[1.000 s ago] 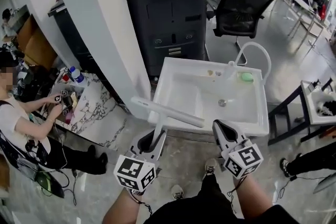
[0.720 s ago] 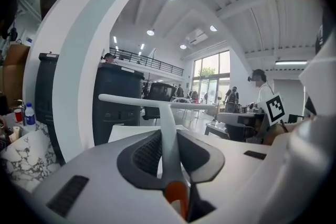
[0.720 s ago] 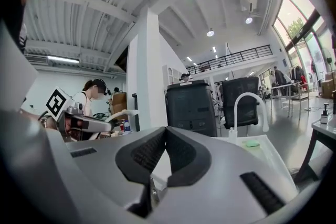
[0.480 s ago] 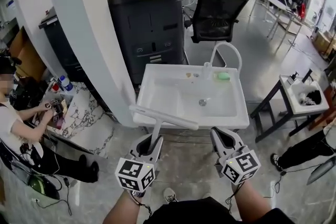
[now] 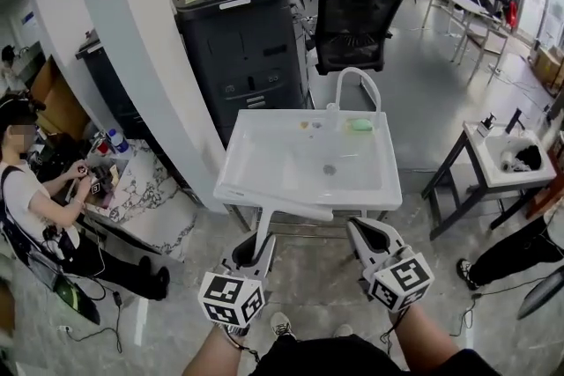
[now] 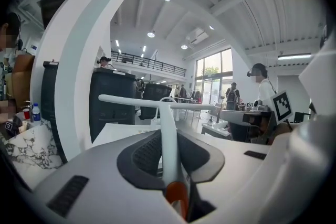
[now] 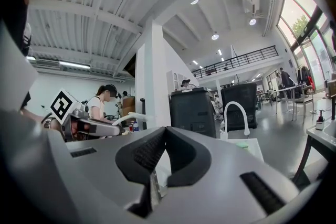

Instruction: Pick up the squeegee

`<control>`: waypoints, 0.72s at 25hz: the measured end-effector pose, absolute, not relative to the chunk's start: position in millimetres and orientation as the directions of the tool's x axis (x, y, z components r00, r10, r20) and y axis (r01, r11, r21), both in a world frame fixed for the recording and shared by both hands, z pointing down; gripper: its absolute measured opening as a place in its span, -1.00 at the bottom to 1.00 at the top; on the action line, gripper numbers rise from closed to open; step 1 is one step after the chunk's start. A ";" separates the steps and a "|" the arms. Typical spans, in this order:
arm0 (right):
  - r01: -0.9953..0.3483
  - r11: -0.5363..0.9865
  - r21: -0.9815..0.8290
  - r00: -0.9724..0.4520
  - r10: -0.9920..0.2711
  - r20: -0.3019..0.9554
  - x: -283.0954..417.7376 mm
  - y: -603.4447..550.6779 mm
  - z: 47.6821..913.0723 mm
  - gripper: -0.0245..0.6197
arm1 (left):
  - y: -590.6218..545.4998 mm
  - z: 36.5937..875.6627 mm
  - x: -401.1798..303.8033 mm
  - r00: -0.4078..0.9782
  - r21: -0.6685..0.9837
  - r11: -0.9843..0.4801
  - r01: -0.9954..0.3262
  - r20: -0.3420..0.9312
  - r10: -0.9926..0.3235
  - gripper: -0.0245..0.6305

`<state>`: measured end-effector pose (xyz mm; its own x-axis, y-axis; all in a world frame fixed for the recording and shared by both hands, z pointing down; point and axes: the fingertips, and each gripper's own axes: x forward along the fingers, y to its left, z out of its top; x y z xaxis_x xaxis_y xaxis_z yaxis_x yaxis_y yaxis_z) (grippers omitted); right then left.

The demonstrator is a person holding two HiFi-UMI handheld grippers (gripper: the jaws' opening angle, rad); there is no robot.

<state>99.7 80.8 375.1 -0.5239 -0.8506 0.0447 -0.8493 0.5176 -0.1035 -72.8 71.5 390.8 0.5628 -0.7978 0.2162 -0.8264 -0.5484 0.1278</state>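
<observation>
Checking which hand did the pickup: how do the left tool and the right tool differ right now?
The left tool is shut on the handle of the white squeegee; the right tool holds nothing, its jaws together. The squeegee blade sticks out crosswise beyond the left tool; nothing sticks out of the right tool. Both carry a marker cube and point toward the sink.

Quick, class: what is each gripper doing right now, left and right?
Left gripper: closed on the squeegee, gripping its handle.
Right gripper: closed, nothing between its jaws.
</observation>
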 end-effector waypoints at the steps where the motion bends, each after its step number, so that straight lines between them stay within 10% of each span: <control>1: -0.845 0.525 -0.103 -0.531 -0.847 0.042 102.5 84.5 373.5 -0.87 | 76.4 389.7 -70.5 0.555 0.125 -0.541 -0.832 0.217 -0.803 -0.66; 18: -0.800 0.593 -0.090 -0.597 -0.801 0.040 115.4 108.3 374.8 -0.87 | 110.1 391.7 -57.0 0.489 0.117 -0.475 -0.872 0.217 -0.845 -0.66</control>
